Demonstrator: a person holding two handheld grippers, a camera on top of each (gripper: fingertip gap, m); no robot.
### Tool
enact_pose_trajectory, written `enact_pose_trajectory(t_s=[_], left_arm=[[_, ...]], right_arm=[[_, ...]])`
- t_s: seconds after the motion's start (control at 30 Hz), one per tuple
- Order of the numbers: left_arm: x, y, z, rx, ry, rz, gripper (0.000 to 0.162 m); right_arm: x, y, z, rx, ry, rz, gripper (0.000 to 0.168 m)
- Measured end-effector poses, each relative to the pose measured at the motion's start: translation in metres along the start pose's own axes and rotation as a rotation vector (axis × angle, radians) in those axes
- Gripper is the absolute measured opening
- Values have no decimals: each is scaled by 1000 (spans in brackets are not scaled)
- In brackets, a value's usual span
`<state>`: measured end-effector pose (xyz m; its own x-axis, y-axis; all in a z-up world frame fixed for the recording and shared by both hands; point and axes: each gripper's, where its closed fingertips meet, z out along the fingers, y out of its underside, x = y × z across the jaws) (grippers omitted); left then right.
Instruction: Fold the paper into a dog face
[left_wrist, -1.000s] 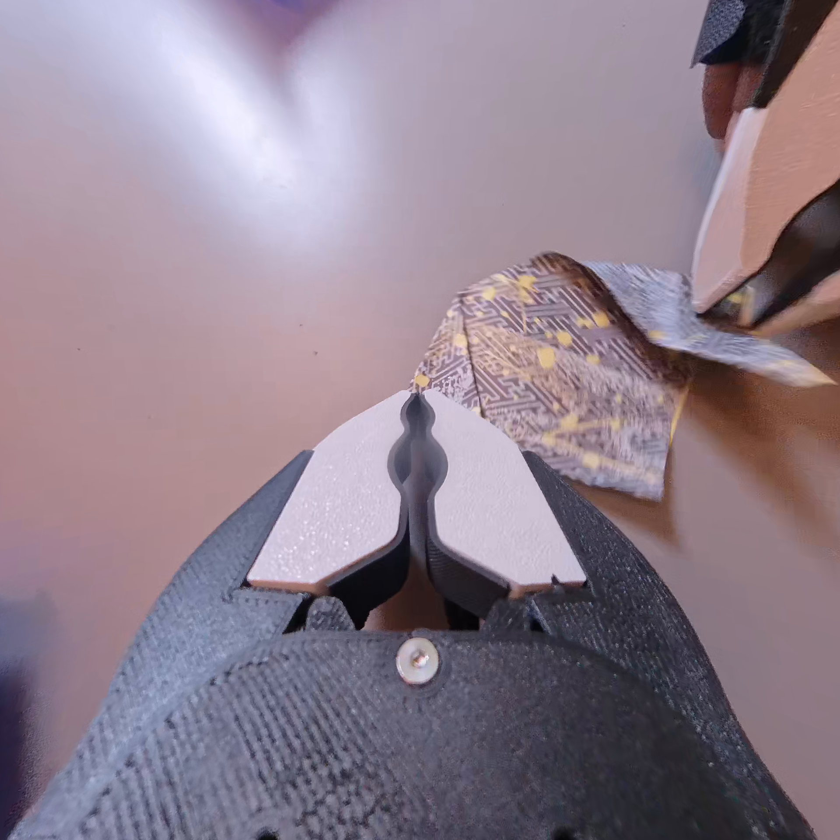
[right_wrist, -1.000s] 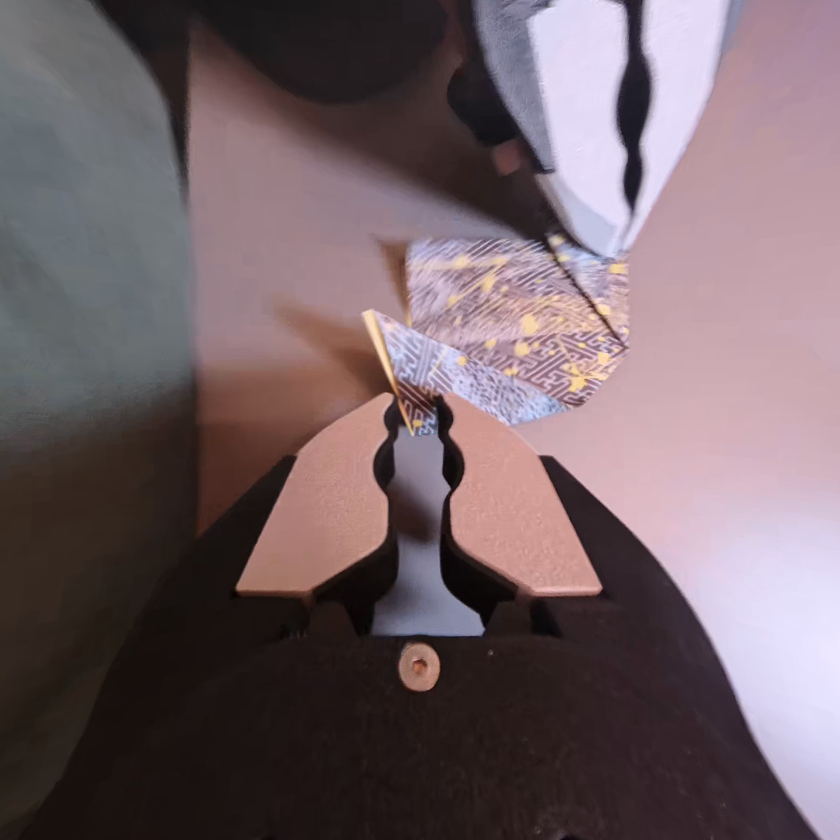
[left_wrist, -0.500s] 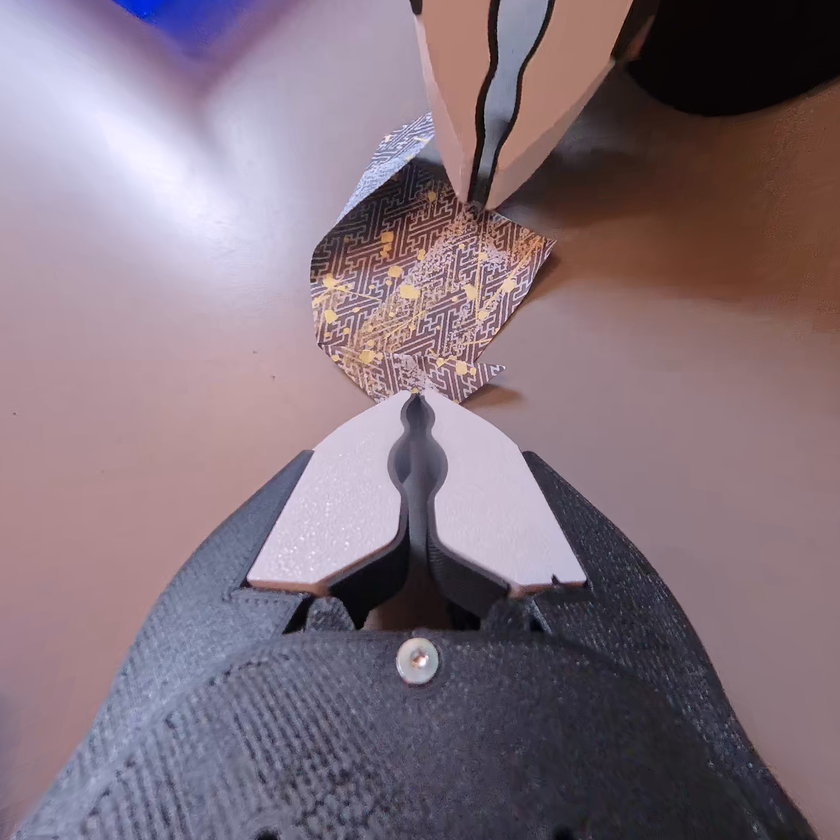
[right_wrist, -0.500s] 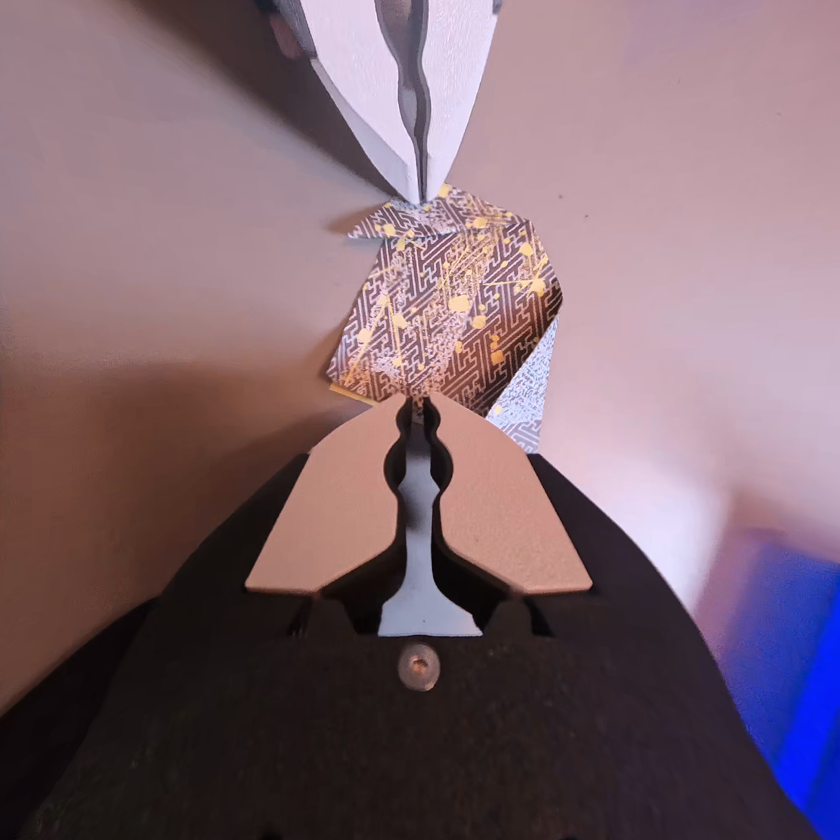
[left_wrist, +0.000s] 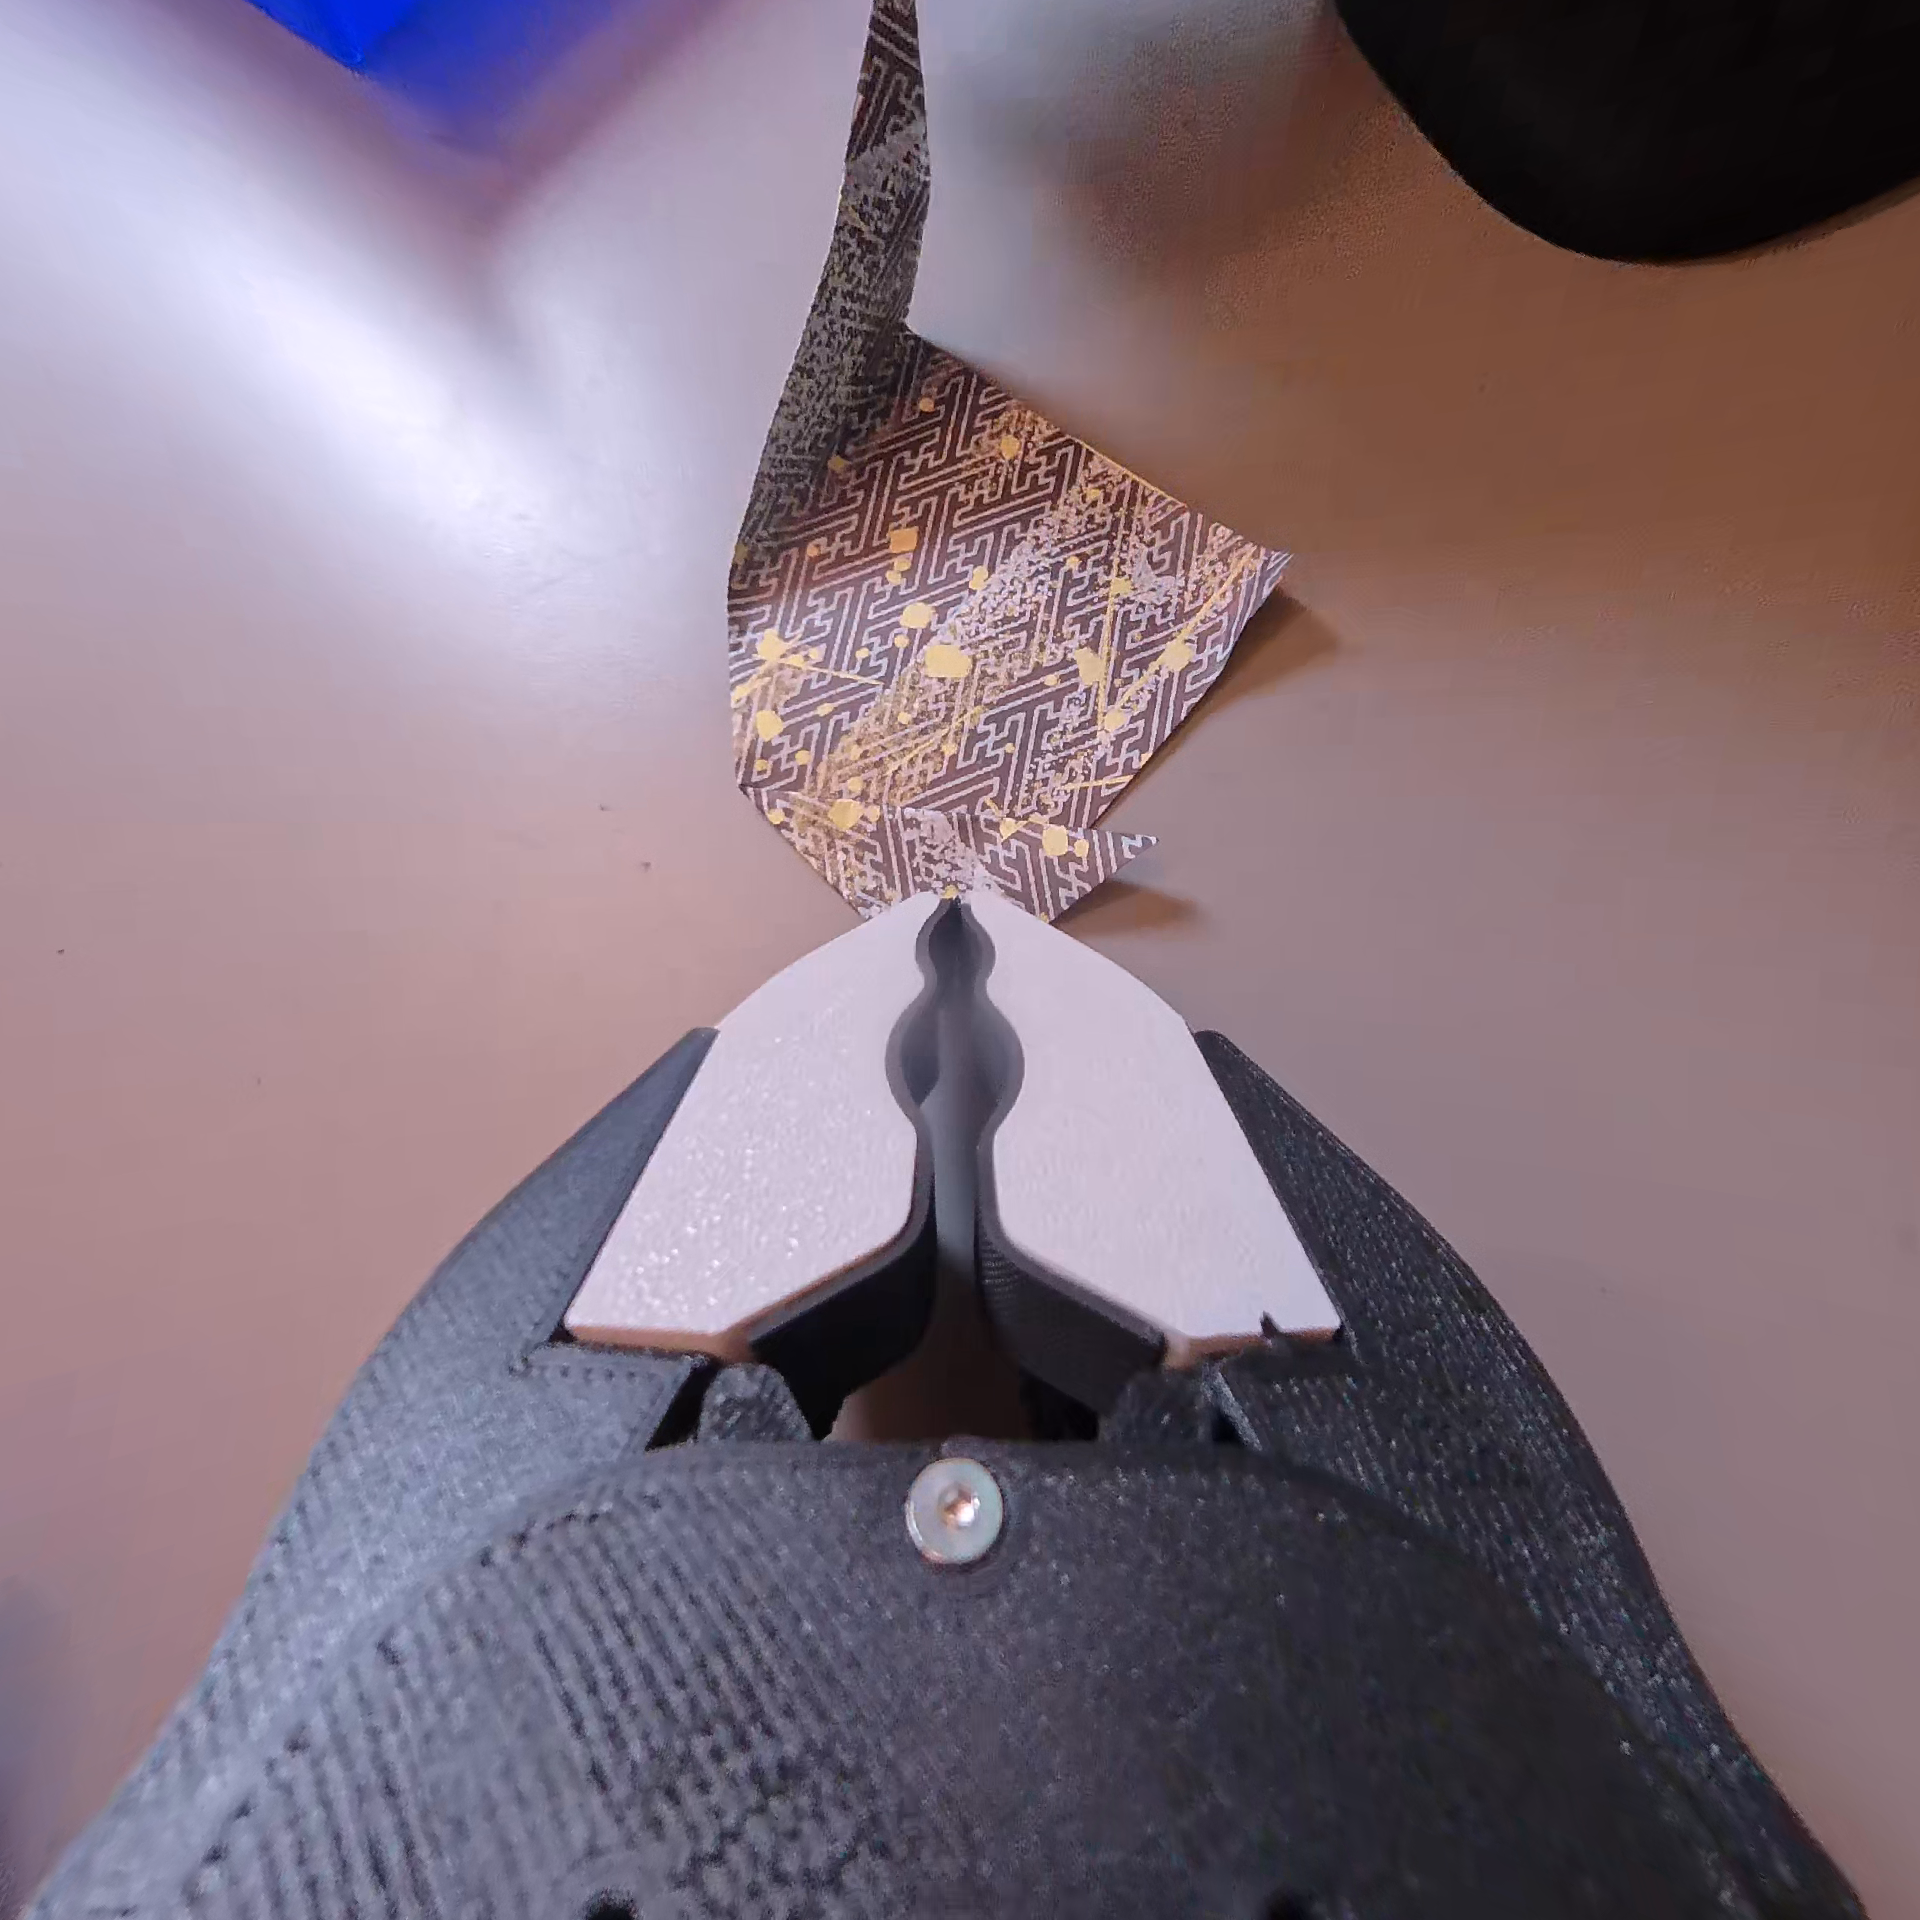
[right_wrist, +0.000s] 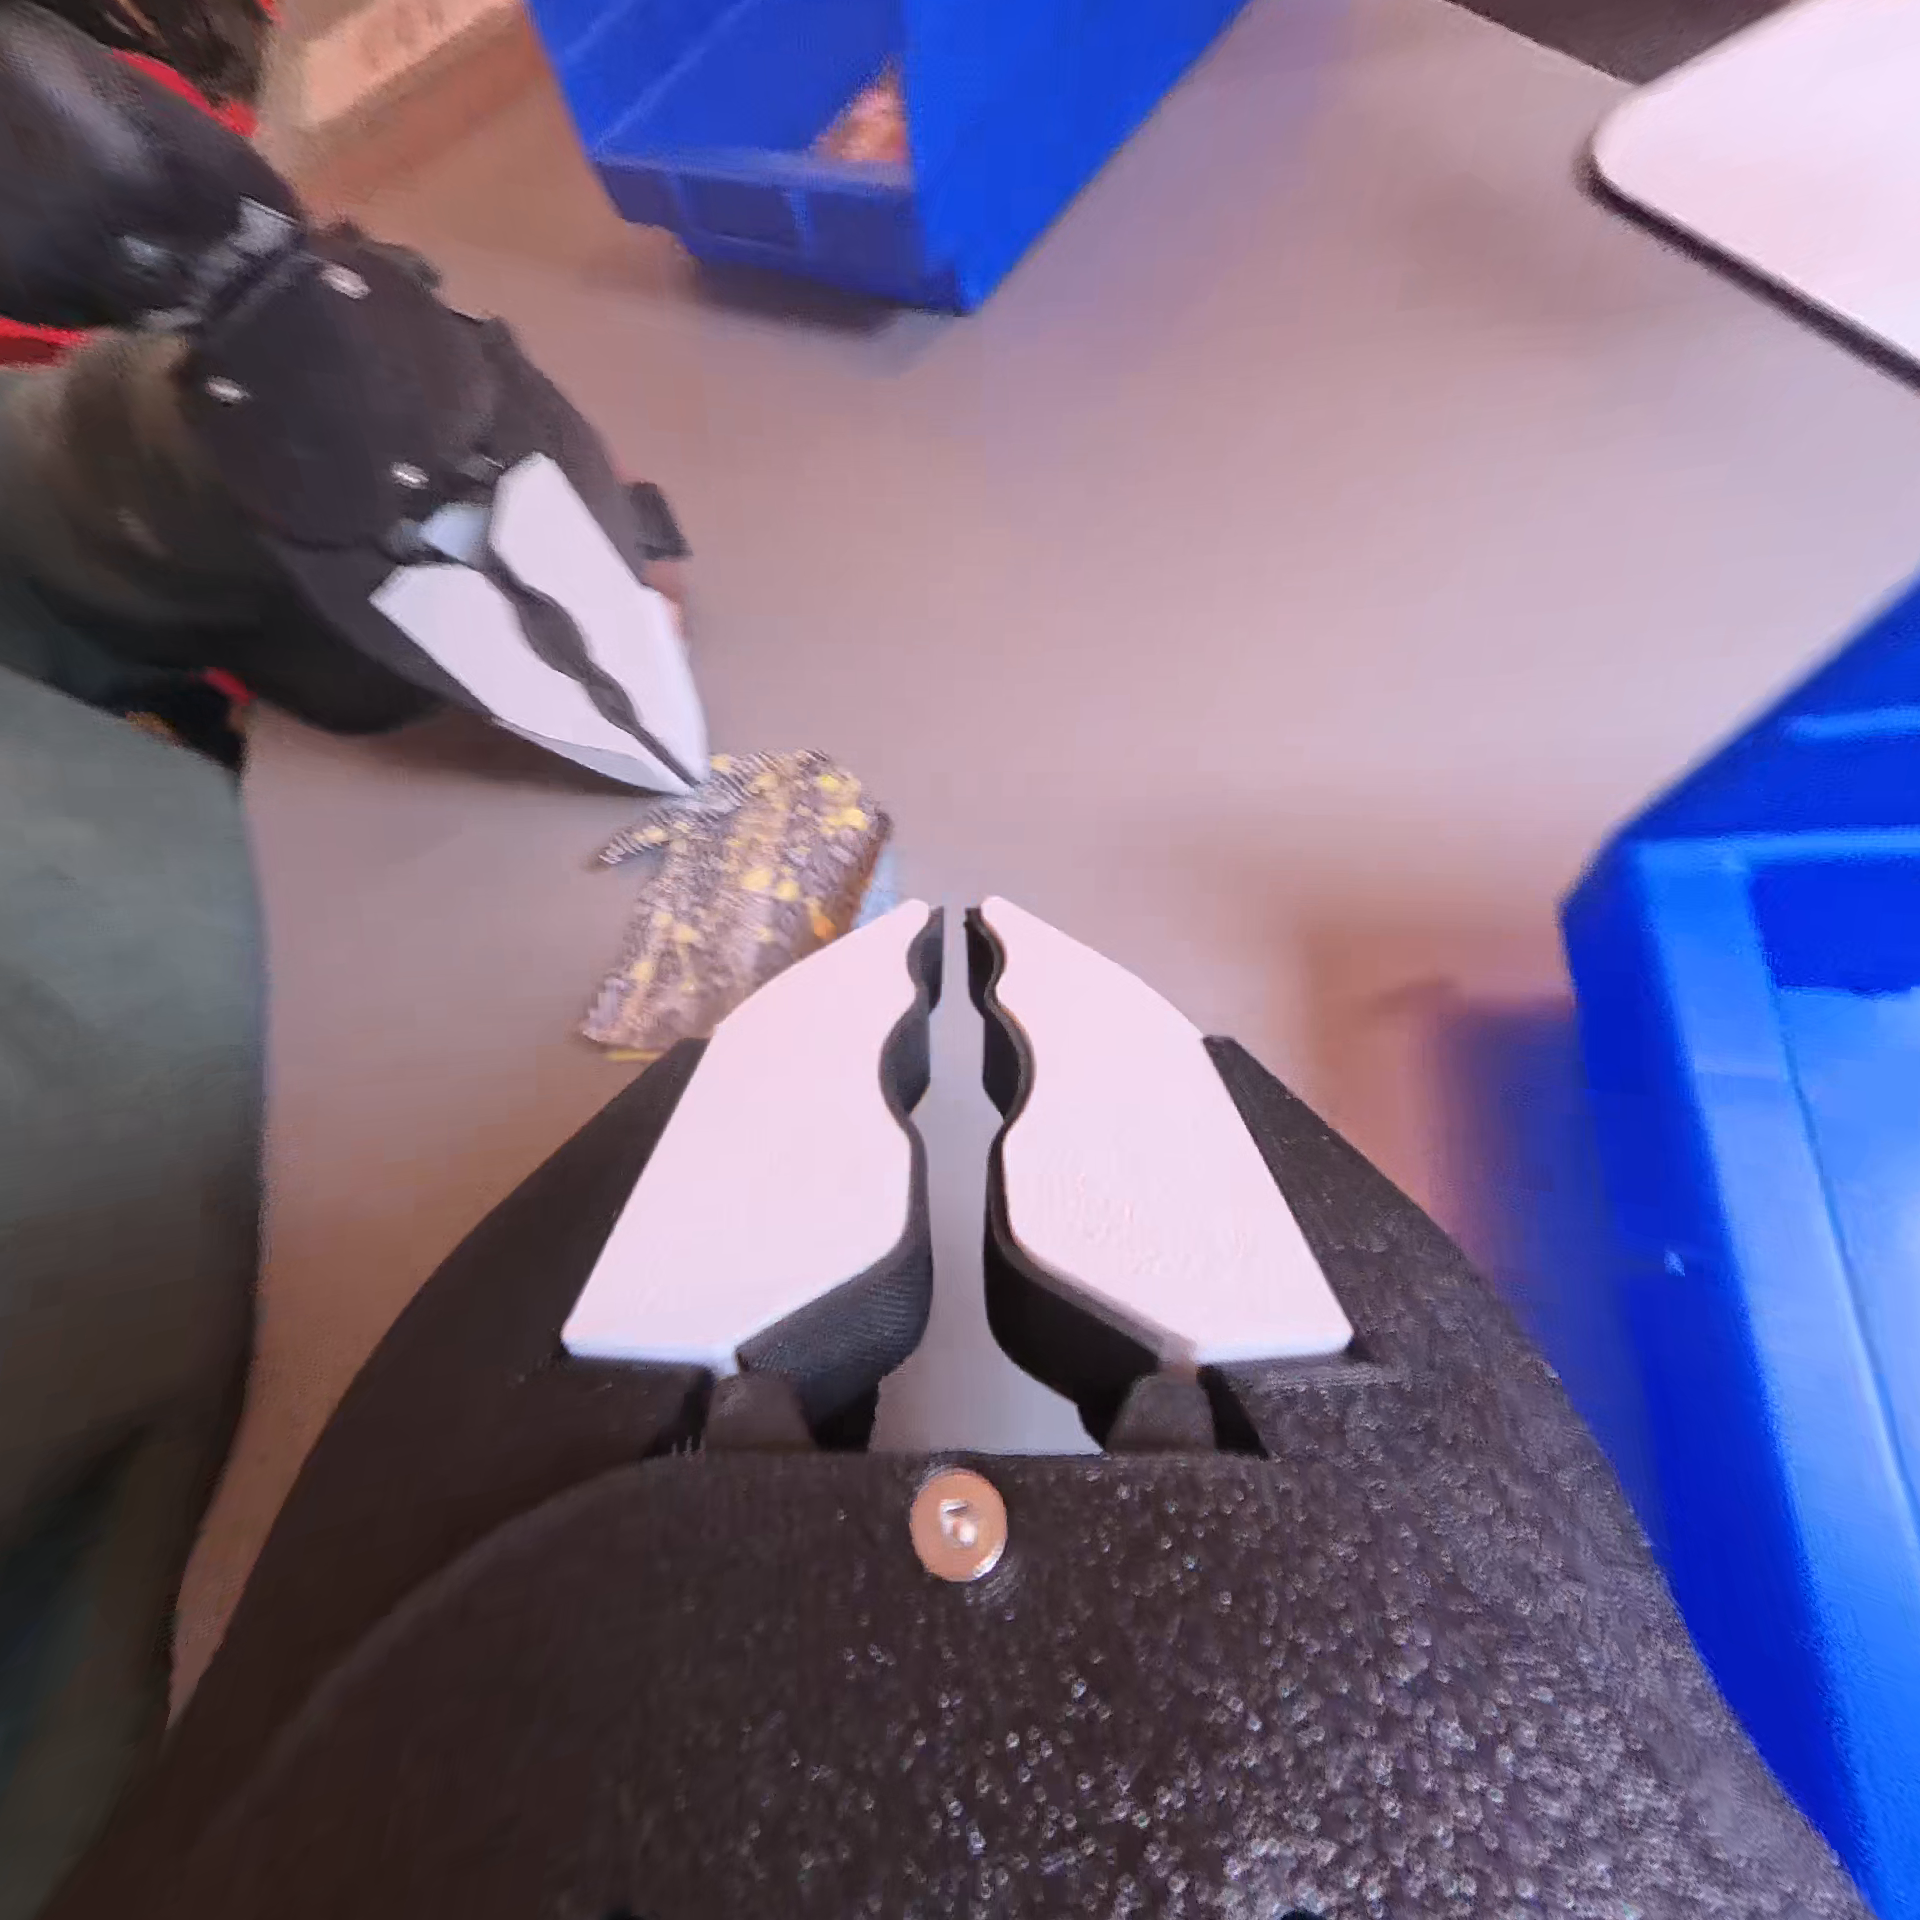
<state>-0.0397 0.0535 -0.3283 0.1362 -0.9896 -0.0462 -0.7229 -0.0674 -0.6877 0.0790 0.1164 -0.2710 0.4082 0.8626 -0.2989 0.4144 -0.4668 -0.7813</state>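
1. Left wrist view: patterned paper (left_wrist: 966, 665) lies folded on the brown table (left_wrist: 364, 831); the left gripper (left_wrist: 953, 910) has its tips pressed together on the near corner. One flap stands up. Best keep that pinch steady.
2. Right wrist view: right gripper (right_wrist: 954, 910) hovers slightly parted, empty, just beside the paper (right_wrist: 738, 894); it should press the raised flap flat.

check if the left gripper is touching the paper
Touching. In the left wrist view the left gripper has its closed tips right on the near corner of the paper; the right wrist view shows those tips meeting the paper's edge too.
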Motion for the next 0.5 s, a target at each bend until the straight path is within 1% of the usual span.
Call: enact_pose_trajectory(t_s=[0.07, 0.17, 0.3, 0.47, 0.5], left_arm=[[-1, 0, 0, -1, -8, -6, 0], [-2, 0, 0, -8, -15, -19, 0], [-2, -1, 1, -7, -16, -17, 0], [-2, -1, 1, -9, -16, -24, 0], [-2, -1, 1, -10, -16, -27, 0]], right_arm=[[-6, 17, 6, -76, -47, -10, 0], [-31, 36, 24, -153, -98, -114, 0], [-35, 56, 42, -298, -12, -277, 0], [-35, 54, 44, -397, 135, -548, 0], [-36, 53, 44, -400, 151, -583, 3]])
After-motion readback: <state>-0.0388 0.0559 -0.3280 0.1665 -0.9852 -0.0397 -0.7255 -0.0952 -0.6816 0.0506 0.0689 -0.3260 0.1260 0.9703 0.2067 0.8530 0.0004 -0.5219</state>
